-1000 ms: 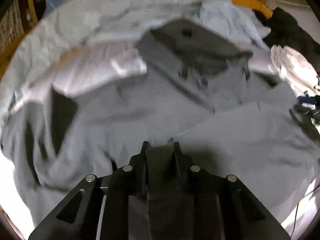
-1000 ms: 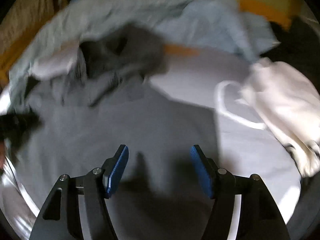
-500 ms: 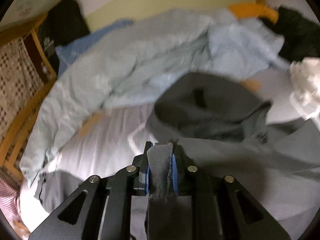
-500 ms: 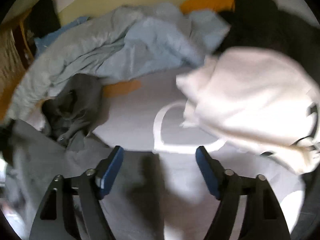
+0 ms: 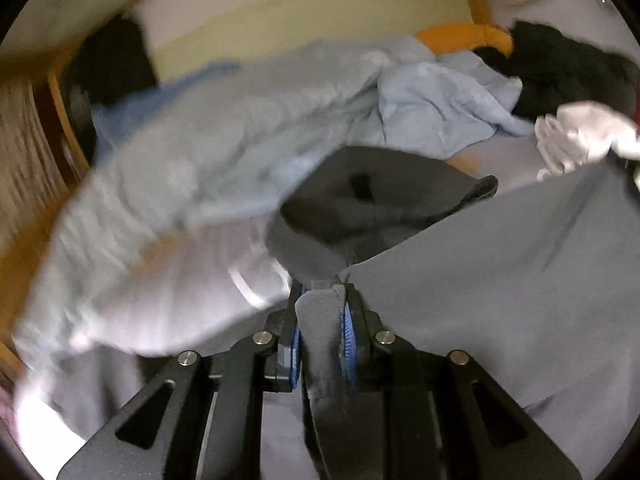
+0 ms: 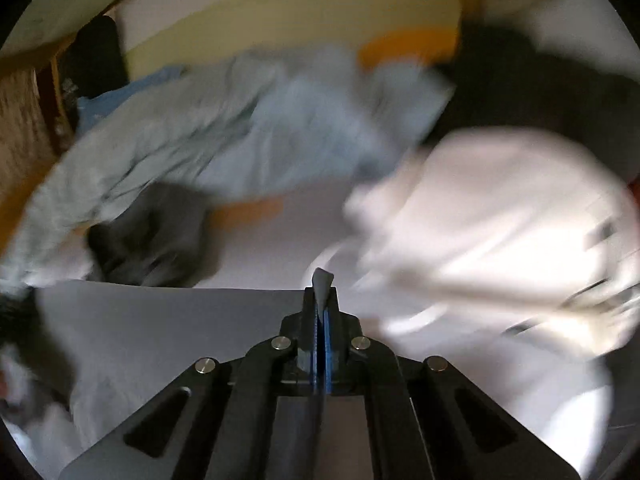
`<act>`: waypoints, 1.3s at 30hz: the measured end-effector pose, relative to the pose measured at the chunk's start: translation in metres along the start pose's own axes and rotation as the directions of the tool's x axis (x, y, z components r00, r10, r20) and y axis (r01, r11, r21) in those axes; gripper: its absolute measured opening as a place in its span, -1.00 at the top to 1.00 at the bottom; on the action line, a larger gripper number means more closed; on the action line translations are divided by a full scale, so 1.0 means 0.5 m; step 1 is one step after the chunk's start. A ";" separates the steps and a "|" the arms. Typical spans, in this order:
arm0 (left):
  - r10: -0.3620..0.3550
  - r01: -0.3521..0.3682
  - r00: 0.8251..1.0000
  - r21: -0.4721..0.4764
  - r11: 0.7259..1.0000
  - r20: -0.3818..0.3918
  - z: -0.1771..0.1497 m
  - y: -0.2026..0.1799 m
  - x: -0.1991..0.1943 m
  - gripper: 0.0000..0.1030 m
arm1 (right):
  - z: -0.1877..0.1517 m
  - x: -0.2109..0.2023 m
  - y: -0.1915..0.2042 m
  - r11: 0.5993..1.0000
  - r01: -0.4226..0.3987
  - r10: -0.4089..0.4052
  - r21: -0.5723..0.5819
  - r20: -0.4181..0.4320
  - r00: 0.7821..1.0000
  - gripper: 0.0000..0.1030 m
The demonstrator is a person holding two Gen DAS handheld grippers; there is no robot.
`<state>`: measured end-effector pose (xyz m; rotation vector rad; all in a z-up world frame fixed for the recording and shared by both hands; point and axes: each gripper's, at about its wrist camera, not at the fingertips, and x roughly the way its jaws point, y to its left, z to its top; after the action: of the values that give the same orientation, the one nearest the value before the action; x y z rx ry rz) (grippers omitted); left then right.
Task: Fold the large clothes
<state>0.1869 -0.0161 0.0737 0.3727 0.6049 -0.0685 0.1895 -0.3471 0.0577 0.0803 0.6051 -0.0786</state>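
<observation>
Left gripper [image 5: 322, 320] clenched on thick grey garment [image 5: 500, 280] edge, low centre of frame; right gripper [image 6: 322, 320] clamped on a thin corner [image 6: 323, 280]. Cloth stretched between, lower half. Best kept taut, both corners level, clear of white garment [image 6: 500, 220] at right.

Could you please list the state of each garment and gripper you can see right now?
Left gripper: shut on a thick fold of the grey garment.
Right gripper: shut on a thin edge of the grey garment.
Grey garment: lifted, stretched between both grippers.
Light blue clothes: crumpled, unfolded.
White garment: bunched, unfolded.
Black garment: heaped.
</observation>
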 end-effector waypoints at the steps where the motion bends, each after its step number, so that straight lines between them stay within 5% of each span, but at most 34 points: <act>1: 0.031 -0.031 0.999 0.033 0.999 -0.013 0.010 -0.016 0.002 0.67 | 0.001 -0.008 0.008 0.999 0.023 -0.023 -0.026 0.009 1.000 0.95; 6: -0.007 0.012 0.982 0.028 1.000 -0.189 0.024 -0.036 0.102 0.66 | -0.042 0.092 0.017 0.982 0.148 -0.161 -0.114 -0.113 0.980 0.95; 9: -0.023 0.027 0.970 0.012 1.000 -0.242 0.004 -0.037 0.165 0.66 | -0.066 0.129 -0.010 0.984 0.132 -0.152 -0.119 -0.185 0.971 0.94; 14: -0.071 0.053 0.963 -0.075 0.996 -0.259 -0.024 -0.012 0.190 0.57 | -0.031 0.058 0.001 0.989 0.093 -0.109 -0.116 -0.142 0.984 0.76; 18: -0.003 -0.019 0.975 -0.097 0.995 -0.222 -0.020 0.007 0.163 0.14 | -0.033 -0.037 0.041 0.992 -0.105 0.094 -0.071 -0.140 0.986 0.70; 23: -0.004 -0.012 0.997 -0.220 0.975 -0.072 -0.038 0.080 0.046 -0.16 | -0.131 -0.100 0.079 0.966 -0.256 0.238 -0.034 -0.273 0.932 0.70; 27: 0.056 -0.045 0.998 -0.257 0.965 0.037 -0.068 0.142 -0.047 -0.46 | -0.198 -0.080 0.089 0.978 -0.153 0.103 -0.138 -0.315 0.943 0.70; 30: 0.120 -0.094 0.987 -0.222 0.970 0.107 -0.086 0.195 -0.095 -0.57 | -0.204 -0.048 0.058 0.998 -0.039 0.017 -0.056 -0.344 0.939 0.70; 33: 0.218 -0.188 0.971 -0.252 0.949 0.097 -0.107 0.278 -0.129 -0.64 | -0.206 -0.071 0.042 0.999 0.033 -0.043 -0.040 -0.296 0.954 0.69; 39: 0.319 -0.281 0.947 -0.413 0.866 0.026 -0.214 0.459 -0.166 -0.77 | -0.185 -0.147 0.057 0.999 -0.016 0.012 -0.044 -0.105 0.994 0.47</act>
<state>0.0997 0.2324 0.1134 0.0543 0.4469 0.3364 0.0797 -0.3060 0.0254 0.0452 0.7111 -0.0474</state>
